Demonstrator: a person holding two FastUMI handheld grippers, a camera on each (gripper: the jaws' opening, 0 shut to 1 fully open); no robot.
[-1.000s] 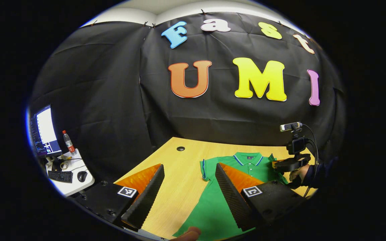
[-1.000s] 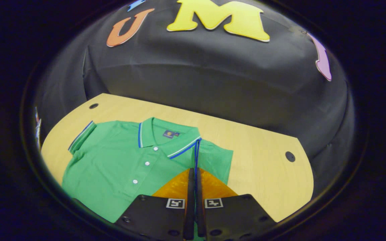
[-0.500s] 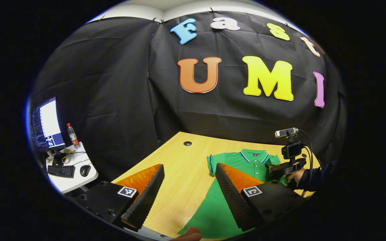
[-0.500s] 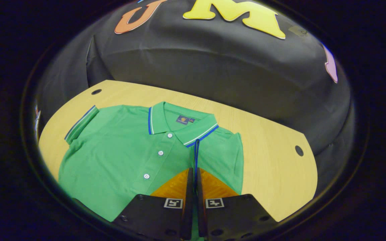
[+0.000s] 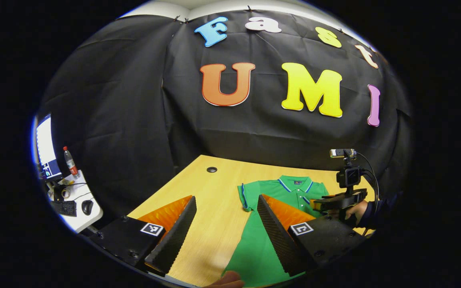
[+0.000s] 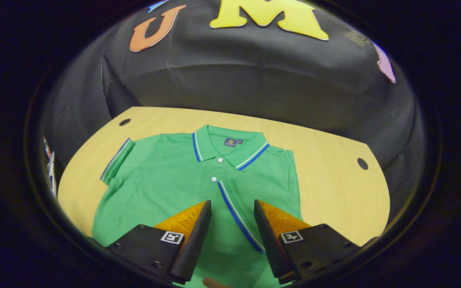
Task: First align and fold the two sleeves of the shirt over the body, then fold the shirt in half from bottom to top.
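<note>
In the right gripper view, the right tongs [image 6: 230, 224] hang released over the green shirt [image 6: 166, 188], jaws spread with nothing between them. One sleeve [image 6: 238, 212] lies folded across the body, its blue-striped cuff running between the jaws; the other sleeve [image 6: 116, 162] lies spread out flat. The shirt lies collar-up on the wooden surface [image 6: 334, 188]. In the left gripper view, the left tongs [image 5: 226, 224] gape wide over the surface beside the shirt's edge. Beyond stands the black wall [image 5: 134, 120].

Both views look forward, sharing the shirt [image 5: 290, 190] [image 6: 198, 176].
</note>
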